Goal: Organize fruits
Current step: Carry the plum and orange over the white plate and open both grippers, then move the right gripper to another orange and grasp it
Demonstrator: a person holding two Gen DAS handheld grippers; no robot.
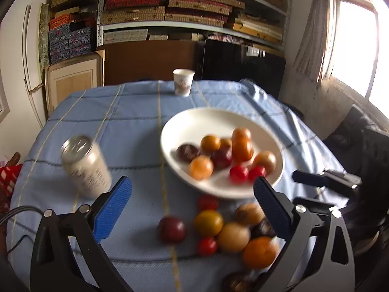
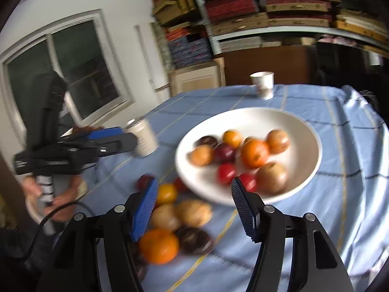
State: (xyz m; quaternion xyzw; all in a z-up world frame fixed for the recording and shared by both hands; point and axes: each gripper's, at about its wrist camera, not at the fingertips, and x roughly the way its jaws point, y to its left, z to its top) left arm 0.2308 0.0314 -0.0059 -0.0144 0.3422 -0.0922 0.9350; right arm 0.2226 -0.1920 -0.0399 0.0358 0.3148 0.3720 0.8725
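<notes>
Left wrist view showed both tools released and empty: left tool (image 1: pixel 192 205), right tool (image 2: pixel 194 209). Roughly half the fruits sat in the white plate (image 1: pixel 184 121); loose fruits (image 1: pixel 233 236) remained on the tabletop (image 1: pixel 97 121) near its front edge.

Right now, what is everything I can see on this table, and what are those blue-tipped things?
plate: one, white, middle of table, holding a pile of fruit.
fruit on plate: about ten, orange, red, dark purple.
loose fruit: about nine, same colours, on the cloth before the plate.
can: one, pale, left of plate.
paper cup: one, white, far edge.
tablecloth: one, light blue.
left gripper: blue fingers open, empty.
right gripper: blue fingers open, empty.
</notes>
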